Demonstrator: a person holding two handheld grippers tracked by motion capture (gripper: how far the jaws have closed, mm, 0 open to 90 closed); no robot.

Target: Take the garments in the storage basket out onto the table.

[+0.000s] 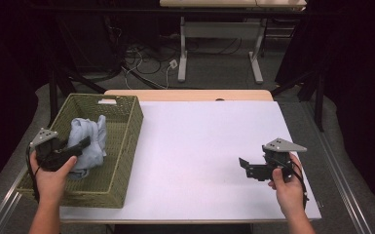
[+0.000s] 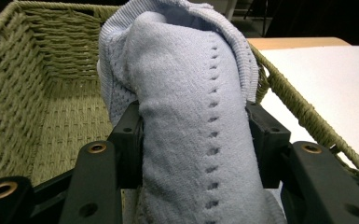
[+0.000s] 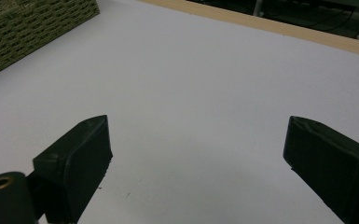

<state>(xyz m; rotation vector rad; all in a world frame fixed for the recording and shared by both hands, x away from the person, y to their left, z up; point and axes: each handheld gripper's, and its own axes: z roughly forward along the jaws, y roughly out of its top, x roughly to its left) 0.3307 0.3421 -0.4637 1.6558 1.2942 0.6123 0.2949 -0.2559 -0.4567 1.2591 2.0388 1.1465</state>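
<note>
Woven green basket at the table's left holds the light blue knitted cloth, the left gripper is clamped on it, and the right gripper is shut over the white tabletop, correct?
Not quite: the right gripper is open, its jaws wide apart over the white tabletop, as the right gripper view shows. The left gripper does clamp the light blue knitted cloth in the woven green basket.

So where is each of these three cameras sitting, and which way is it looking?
High view: above the person's side, looking forward and down on the white table; both forearms, left gripper, right gripper.
Left gripper view: on that gripper, facing into the green basket; jaws clamp a blue knit cloth.
Right gripper view: low over the table, jaws apart.
Shared: basket, table.
</note>
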